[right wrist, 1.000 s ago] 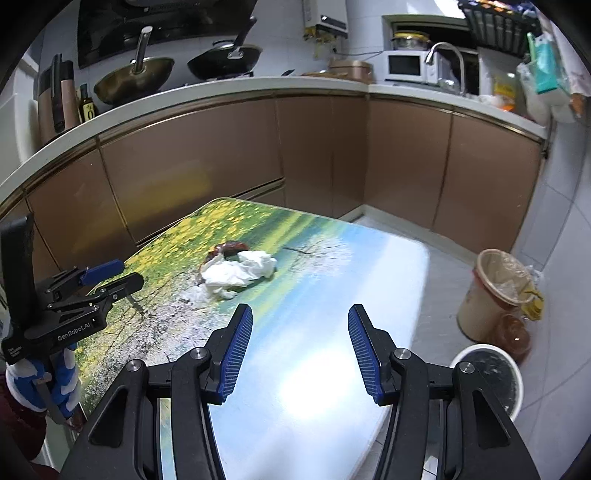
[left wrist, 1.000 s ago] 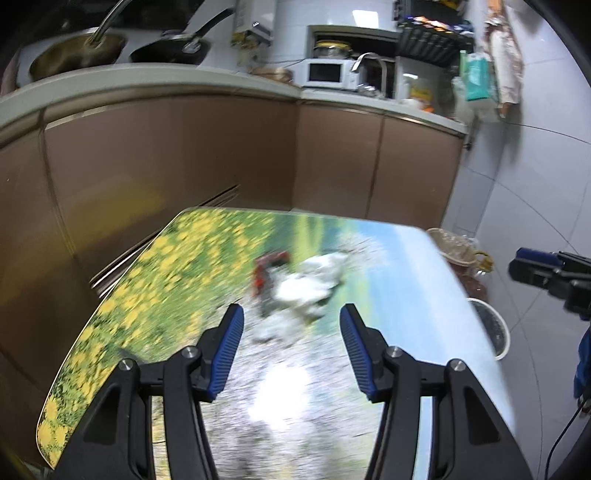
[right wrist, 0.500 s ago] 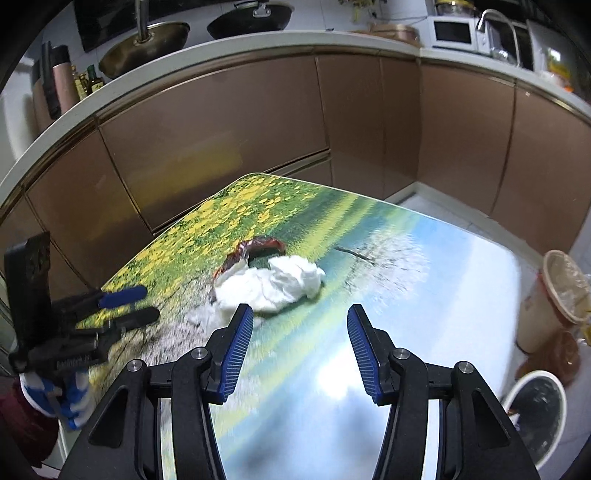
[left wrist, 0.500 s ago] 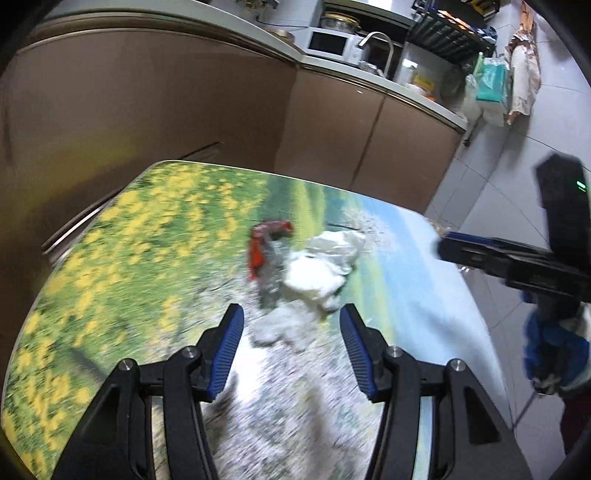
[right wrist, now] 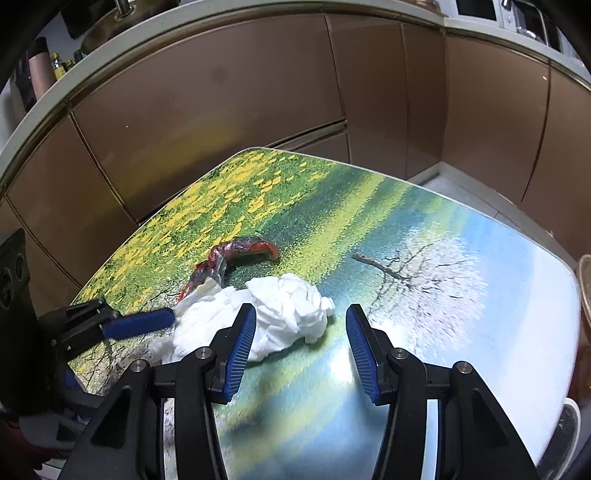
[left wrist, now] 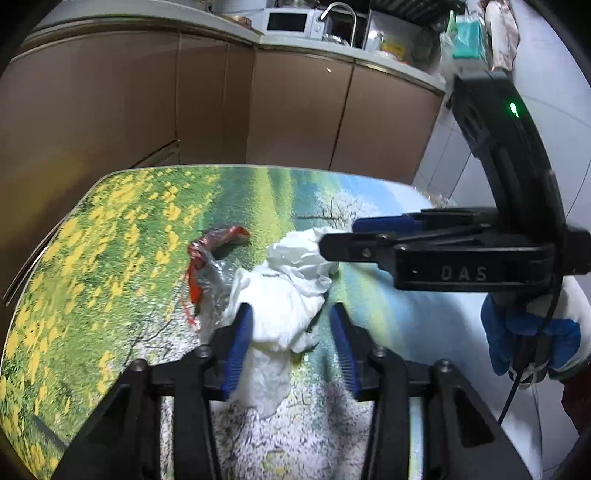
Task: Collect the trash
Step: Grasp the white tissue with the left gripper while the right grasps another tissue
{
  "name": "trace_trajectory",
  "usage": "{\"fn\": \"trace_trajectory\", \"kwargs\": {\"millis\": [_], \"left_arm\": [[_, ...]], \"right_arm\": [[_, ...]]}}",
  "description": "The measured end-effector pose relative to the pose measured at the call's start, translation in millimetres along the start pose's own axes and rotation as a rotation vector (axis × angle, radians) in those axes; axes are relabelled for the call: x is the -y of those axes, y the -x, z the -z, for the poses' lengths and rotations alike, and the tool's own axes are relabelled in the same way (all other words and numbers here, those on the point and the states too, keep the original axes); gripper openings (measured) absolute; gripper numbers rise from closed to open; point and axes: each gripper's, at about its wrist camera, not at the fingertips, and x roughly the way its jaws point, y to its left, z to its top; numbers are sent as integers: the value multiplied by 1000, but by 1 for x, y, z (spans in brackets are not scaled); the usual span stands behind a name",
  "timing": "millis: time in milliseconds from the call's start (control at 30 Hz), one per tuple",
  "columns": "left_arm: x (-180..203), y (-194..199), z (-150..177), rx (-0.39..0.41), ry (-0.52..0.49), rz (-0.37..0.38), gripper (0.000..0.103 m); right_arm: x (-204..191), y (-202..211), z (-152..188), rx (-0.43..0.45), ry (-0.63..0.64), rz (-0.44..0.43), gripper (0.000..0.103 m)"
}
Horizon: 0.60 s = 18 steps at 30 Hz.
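Note:
A crumpled white tissue (left wrist: 284,295) lies on the landscape-print table (left wrist: 110,266), with a red and clear plastic wrapper (left wrist: 210,247) beside it on its left. My left gripper (left wrist: 291,325) is open, its fingers on either side of the near part of the tissue. My right gripper (right wrist: 301,330) is open, its left finger over the tissue (right wrist: 280,314). It also shows in the left wrist view (left wrist: 373,236), reaching in from the right at the tissue's far end. The wrapper (right wrist: 240,253) lies just behind the tissue.
Brown kitchen cabinets (left wrist: 295,118) curve around the table's far side. A counter above holds a microwave (left wrist: 290,23) and a tap. A lined bin (right wrist: 585,273) and a white bucket (right wrist: 565,432) stand on the floor past the table's right edge.
Both grippers have moved in toward the tissue pile. The left now straddles its near part and the right reaches its far end. Both stay open.

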Motion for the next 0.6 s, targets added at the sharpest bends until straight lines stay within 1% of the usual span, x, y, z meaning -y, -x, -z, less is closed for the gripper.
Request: {"fn": "trace_trajectory", "kwargs": {"millis": [67,100,133,167,200,267,400,433,600], "left_arm": [[2,-8,0,-17,-13,-6,27],[2,-10,0,-21,-13,-7,23],[1,-13,0,-29,-10,-6,20],[0,-16,0,-35,-4,-2,15],[-1,-17,-1,-37,0,2,10],[-2,-15,-1,-32,3,3,6],[1,-8,-2,-13,7,7,4],[3,-3,-3,-2,8,6,4],[7,20,-10,38,22,8,3]], "right_arm": [[2,-5,-1,-6,-8,-12,42],[4,-8,-1,-10,-11,-21,38],[4,-10,0,-13,-13,-29,28],[5,-11,0,-13,-12,-33,19],[5,-12,0,-6,-10,-36,16],[6,-7,1,14,-16,-41,11],[9,10,2,63,-30,-39,9],[10,17,4,73,-32,-38,7],[13,57,10,136,-41,-25,7]]}}
